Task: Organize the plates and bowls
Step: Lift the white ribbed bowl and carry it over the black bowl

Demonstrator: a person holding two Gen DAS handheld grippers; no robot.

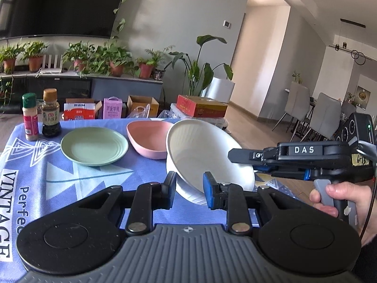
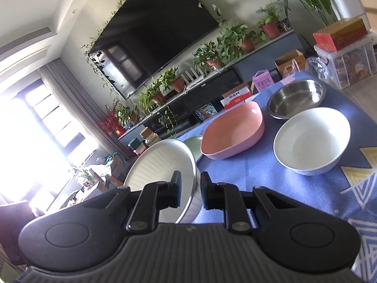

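Observation:
A white ribbed bowl (image 1: 207, 155) hangs tilted above the blue tablecloth, held by its rim in my right gripper (image 1: 255, 164); the right wrist view shows the same bowl (image 2: 162, 167) with its rim between the right gripper's (image 2: 190, 192) two pads. My left gripper (image 1: 189, 186) is open just in front of and below that bowl, not touching it that I can tell. A green plate (image 1: 94, 146) and a pink bowl (image 1: 148, 139) sit further back. In the right wrist view the pink bowl (image 2: 233, 133), a second white bowl (image 2: 311, 141) and a steel bowl (image 2: 295, 99) stand on the cloth.
Two seasoning bottles (image 1: 40, 115) stand at the table's far left corner. Cartons and boxes (image 1: 113, 108) lie on the floor behind the table. The table's right edge (image 1: 266, 184) runs under the held bowl. Dining chairs (image 1: 313, 110) stand far right.

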